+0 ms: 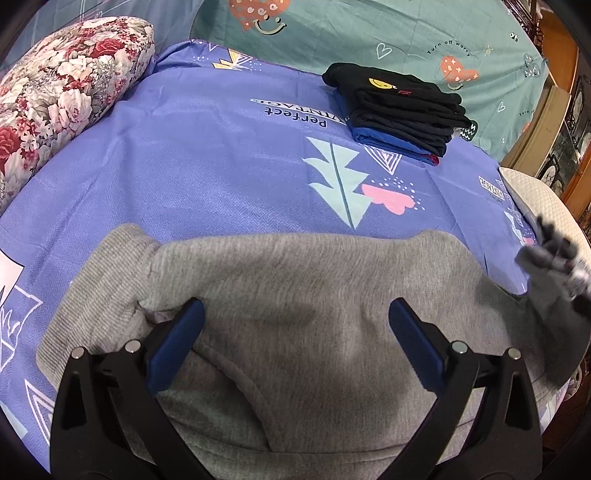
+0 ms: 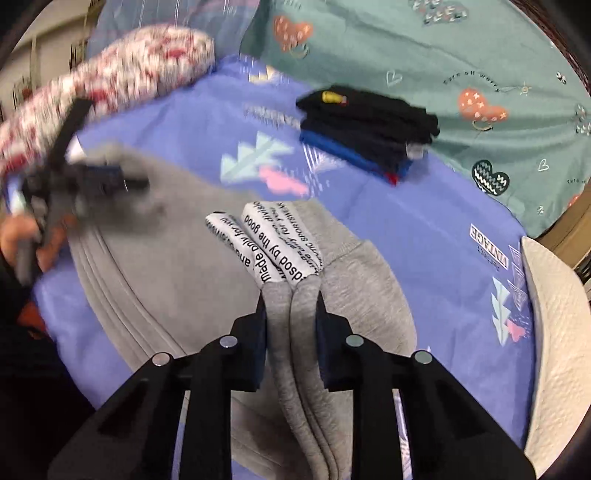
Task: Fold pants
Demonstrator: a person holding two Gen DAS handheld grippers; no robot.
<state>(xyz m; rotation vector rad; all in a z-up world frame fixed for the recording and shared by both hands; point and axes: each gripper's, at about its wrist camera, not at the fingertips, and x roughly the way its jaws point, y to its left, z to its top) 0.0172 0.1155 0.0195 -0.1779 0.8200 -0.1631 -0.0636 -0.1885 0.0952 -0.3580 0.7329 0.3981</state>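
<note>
You have a purple printed bedsheet [image 1: 221, 166] spread over a teal sheet [image 1: 406, 33] with heart prints. A floral pillow [image 1: 62, 92] lies at its far left edge. A folded stack of black and blue clothes [image 1: 399, 110] sits at far right.

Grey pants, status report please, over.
Left hand-held gripper open over grey pants. Right hand-held gripper shut on bunched pants fabric. Folded dark stack far side, not in the way.
</note>
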